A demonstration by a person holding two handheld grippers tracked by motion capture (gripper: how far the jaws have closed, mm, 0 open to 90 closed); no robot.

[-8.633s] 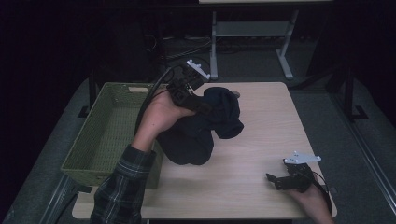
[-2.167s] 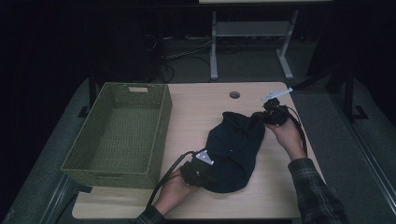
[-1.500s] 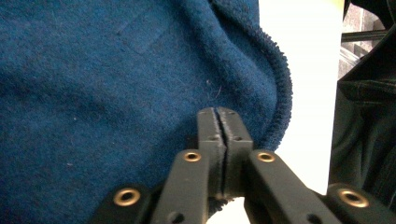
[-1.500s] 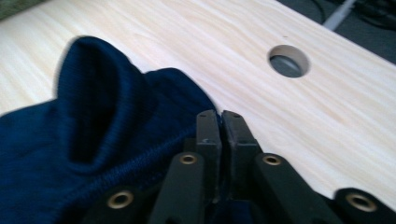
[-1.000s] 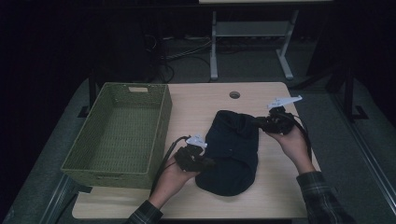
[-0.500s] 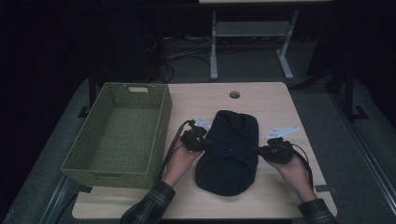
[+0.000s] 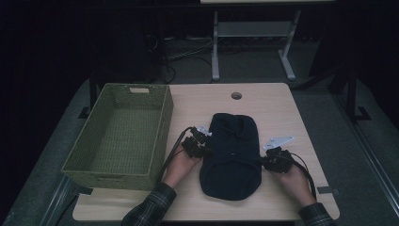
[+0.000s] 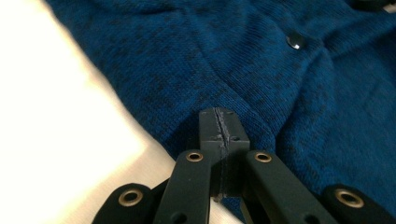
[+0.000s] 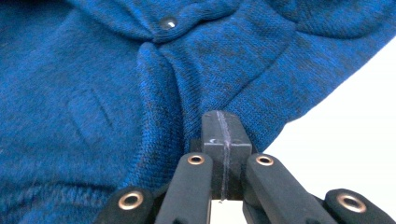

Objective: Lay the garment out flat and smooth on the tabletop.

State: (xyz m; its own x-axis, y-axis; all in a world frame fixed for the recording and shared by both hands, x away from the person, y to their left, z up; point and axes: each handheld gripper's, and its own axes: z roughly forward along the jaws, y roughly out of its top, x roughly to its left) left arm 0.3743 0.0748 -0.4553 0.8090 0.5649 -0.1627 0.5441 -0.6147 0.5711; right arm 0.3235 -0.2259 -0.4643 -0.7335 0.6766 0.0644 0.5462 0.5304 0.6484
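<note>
My left gripper (image 7: 201,147) at nine o'clock and right gripper (image 7: 269,159) at three have jaws pressed together at the edges of the blue cardigan (image 7: 233,153) lying mid-tabletop (image 7: 282,108). I cannot tell whether fabric is caught; lifting unevenly could bunch it.
</note>
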